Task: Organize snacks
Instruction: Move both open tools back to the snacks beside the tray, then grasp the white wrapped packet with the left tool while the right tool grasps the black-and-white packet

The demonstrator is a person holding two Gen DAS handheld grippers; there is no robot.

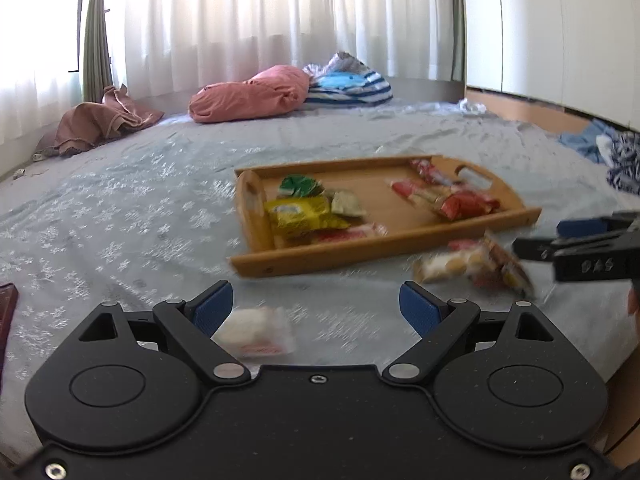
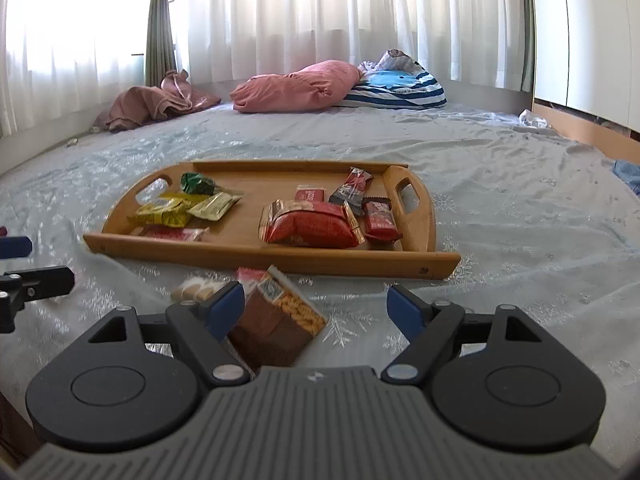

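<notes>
Both my tongs are wide open and hold nothing. Just under my left gripper (image 1: 316,306) lies a white see-through snack packet (image 1: 256,332), only this view shows it. Under my right gripper (image 2: 316,308) lies a brown cracker box (image 2: 276,328), with a round biscuit packet (image 2: 198,288) near it. They lie on the pale blue snowflake bedsheet (image 2: 520,216), I think they wait for sorting. Farther, the wooden handled tray (image 2: 256,254) keeps yellow-green packets (image 2: 180,208) left and red packets (image 2: 312,224) right.

Snack packets (image 2: 308,224) lie in the tray (image 2: 256,258) on the bed (image 2: 520,208).
</notes>
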